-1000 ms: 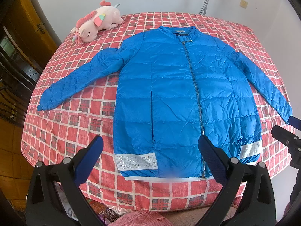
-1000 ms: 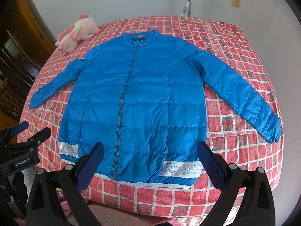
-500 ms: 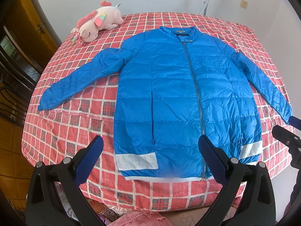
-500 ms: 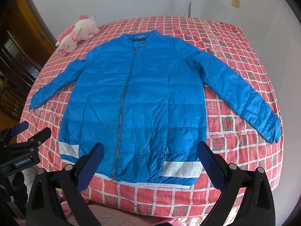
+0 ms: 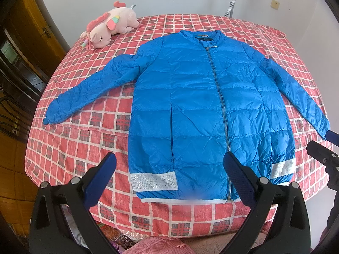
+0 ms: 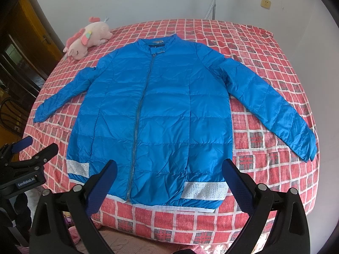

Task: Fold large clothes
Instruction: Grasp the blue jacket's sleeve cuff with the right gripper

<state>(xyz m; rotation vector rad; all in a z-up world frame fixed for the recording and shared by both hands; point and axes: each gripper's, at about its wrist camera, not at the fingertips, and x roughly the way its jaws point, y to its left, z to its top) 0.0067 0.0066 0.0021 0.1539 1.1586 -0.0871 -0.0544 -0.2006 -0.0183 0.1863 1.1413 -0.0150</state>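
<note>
A blue quilted zip-up jacket lies flat and face up on the bed, zipped, both sleeves spread outward, with silver bands at the hem. It also shows in the right wrist view. My left gripper is open and empty, held above the hem's left part near the bed's front edge. My right gripper is open and empty, above the hem's right part. Each gripper shows at the edge of the other's view: the right one and the left one.
The bed has a red checked cover. A pink plush unicorn lies at the far left corner. White walls stand behind and to the right. A wooden door and dark furniture are at the left.
Both views have shifted very slightly; the jacket and grippers stand much as before.
</note>
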